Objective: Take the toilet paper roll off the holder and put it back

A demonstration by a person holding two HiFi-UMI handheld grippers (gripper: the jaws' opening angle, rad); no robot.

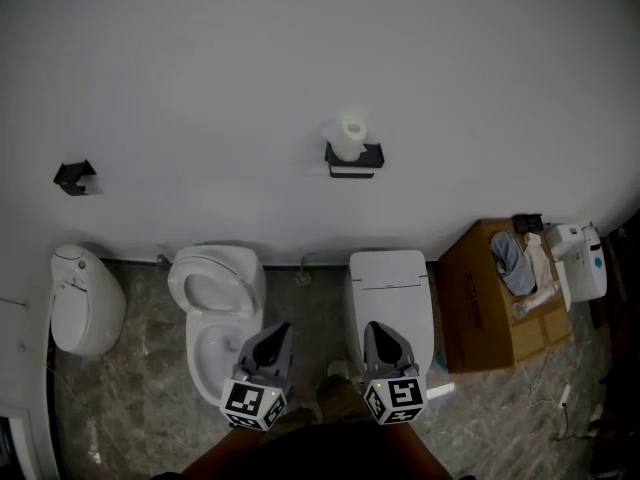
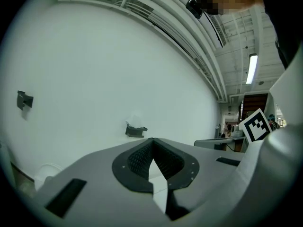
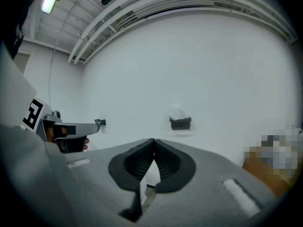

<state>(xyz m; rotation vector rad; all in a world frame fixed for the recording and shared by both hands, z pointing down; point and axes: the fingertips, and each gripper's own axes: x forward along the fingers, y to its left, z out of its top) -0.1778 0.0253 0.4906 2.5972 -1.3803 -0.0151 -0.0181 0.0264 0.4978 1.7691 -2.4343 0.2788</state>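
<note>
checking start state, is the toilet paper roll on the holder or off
On: the toilet paper roll sits on top of the black holder, with nothing touching it.

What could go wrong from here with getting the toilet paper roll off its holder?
1. The left gripper and right gripper are both shut and empty; reaching in like that would likely knock the toilet paper roll off its holder.
2. A knocked roll may land in the open toilet nearby.
3. The empty second holder to the left could be mistaken for the return spot.
</note>
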